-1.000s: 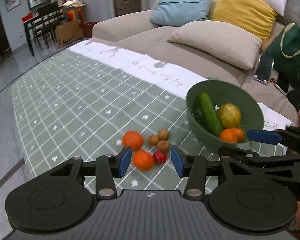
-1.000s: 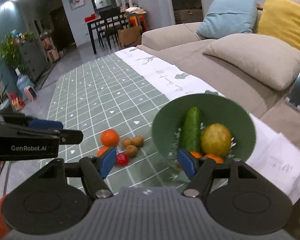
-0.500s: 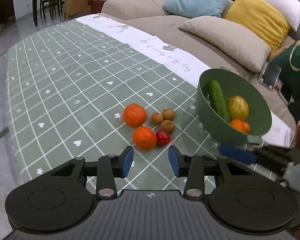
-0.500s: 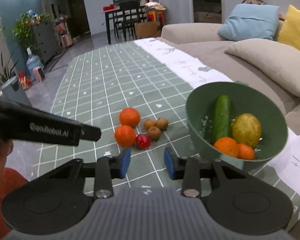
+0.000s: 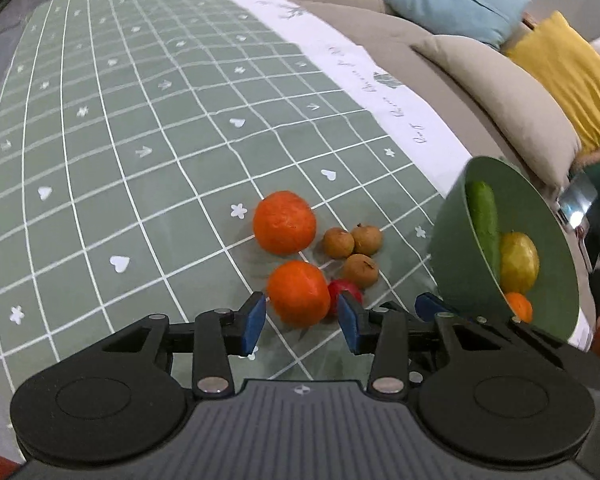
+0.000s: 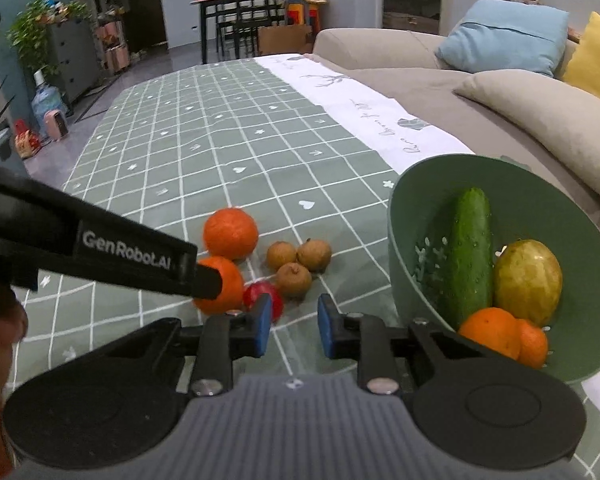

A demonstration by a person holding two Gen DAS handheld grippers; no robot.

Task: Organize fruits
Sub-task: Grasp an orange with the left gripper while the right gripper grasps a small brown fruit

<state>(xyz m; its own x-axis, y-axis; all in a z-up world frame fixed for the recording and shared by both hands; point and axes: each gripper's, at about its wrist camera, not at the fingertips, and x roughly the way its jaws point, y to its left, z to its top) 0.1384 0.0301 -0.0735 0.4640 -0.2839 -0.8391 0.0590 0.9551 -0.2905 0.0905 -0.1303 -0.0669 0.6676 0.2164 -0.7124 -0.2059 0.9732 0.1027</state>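
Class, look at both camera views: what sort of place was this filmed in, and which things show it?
Most likely a home living room: a beige sofa with cushions beside the cloth-covered table, a dining table with chairs behind, and a leafy houseplant.

- Tablecloth: sage green, white grid lines, small white hearts, stars and arrows; a white band with grey script runs along its sofa-side edge.
- Bowl: matte green, holding a dark green cucumber, a yellow-green fruit and two orange fruits.
- Left of the bowl: two bright oranges, three tan-brown small fruits, one red fruit.
- Left gripper: black body, blue pads.
- Right gripper: black, blue pads.
- Beyond the bowl: beige sofa; light blue cushion, yellow cushion, beige cushion.
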